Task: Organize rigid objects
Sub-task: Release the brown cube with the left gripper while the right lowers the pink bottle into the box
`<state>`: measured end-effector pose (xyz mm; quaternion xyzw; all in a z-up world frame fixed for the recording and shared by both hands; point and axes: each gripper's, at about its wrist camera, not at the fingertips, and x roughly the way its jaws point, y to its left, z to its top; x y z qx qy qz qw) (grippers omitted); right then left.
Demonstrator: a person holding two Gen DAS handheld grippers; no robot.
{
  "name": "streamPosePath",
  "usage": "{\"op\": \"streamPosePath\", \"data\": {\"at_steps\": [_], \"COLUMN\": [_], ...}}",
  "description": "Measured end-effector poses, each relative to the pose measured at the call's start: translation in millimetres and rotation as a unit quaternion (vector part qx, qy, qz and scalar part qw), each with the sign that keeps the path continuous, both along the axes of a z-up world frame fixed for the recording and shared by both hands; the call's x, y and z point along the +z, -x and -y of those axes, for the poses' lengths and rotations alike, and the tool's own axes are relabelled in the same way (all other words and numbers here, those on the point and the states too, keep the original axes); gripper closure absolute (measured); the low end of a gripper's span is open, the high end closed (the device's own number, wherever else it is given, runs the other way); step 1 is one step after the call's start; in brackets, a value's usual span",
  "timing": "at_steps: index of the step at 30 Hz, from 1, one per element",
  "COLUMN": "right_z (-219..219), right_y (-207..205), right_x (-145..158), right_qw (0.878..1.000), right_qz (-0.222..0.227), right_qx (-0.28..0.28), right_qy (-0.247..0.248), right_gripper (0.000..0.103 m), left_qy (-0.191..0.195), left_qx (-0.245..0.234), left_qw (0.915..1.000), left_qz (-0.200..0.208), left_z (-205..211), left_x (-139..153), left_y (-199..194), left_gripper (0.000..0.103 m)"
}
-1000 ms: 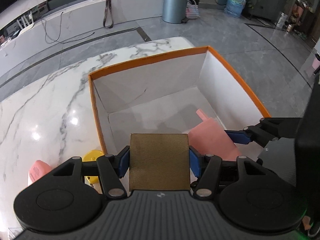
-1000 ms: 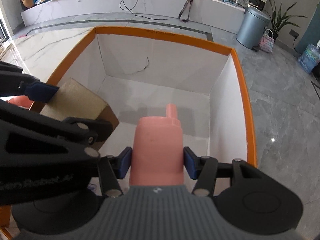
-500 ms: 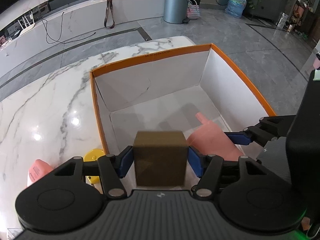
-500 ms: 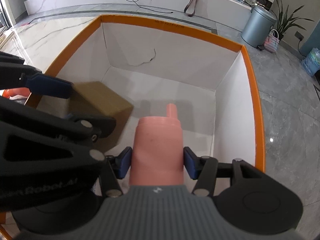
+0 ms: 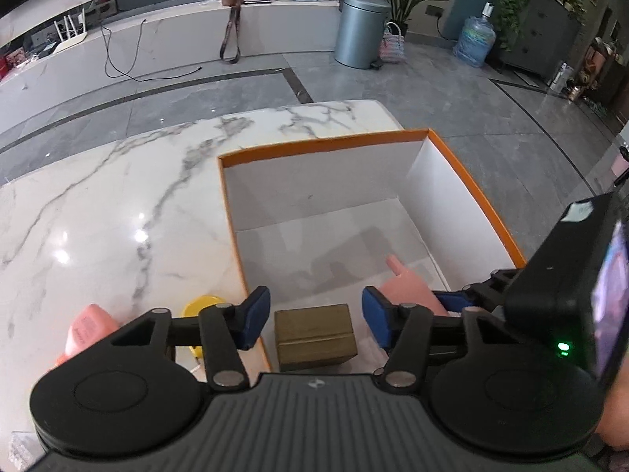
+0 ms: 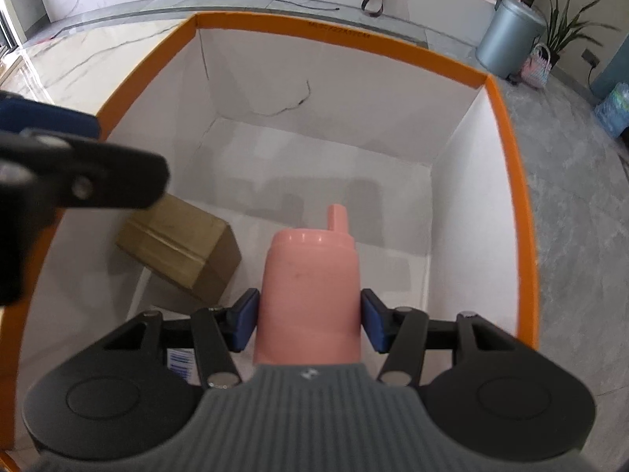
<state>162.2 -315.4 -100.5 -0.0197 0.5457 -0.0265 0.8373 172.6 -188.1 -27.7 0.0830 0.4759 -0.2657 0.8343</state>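
Dark print is running along the orange rim (image 6: 338, 33) of the box, too blurred to read. A barcode label (image 6: 179, 362) is showing inside the box, its digits illegible.

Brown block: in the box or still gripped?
In the box. The brown block lies on the box floor, clear of the left gripper pads.

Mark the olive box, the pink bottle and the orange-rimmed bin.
olive box (image 5: 314, 336), left wrist view, on its top face.
pink bottle (image 6: 308, 287), right wrist view, on the middle of its body.
orange-rimmed bin (image 6: 515, 181), right wrist view, on its right rim.
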Motion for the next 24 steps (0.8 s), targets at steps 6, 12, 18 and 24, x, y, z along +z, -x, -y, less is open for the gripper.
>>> {"op": "streamPosePath", "data": {"at_steps": [6,12,18,24], "right_z": [-6.9,-17.7,-18.9,-25.1], "right_y": [-4.4,1.2,9.0,26.4], "right_x": [-2.3,2.0,14.1,37.4], "right_qw": [1.000,1.000,1.000,0.998], "right_qz": [-0.009,-0.002,0.009,0.051], "right_qx": [0.002,0.011,0.004,-0.004], "right_qy": [-0.014,0.006,0.016,0.020], "right_gripper": [0.047,0.042,0.040,0.040], "left_qy": [-0.007,-0.007,-0.001,0.012], "left_qx": [0.014,0.019,0.024,0.040], "left_qw": [0.9998,0.9997,0.9997,0.9991], "left_qz": [0.013,0.010,0.006,0.005], "left_z": [-10.1,-21.4,-32.8,-59.2], "left_x": [7.3,8.1,10.9,12.9], "left_y": [2.8,3.7,7.7,15.6], "left_gripper": [0.041,0.040,0.040,0.038]}}
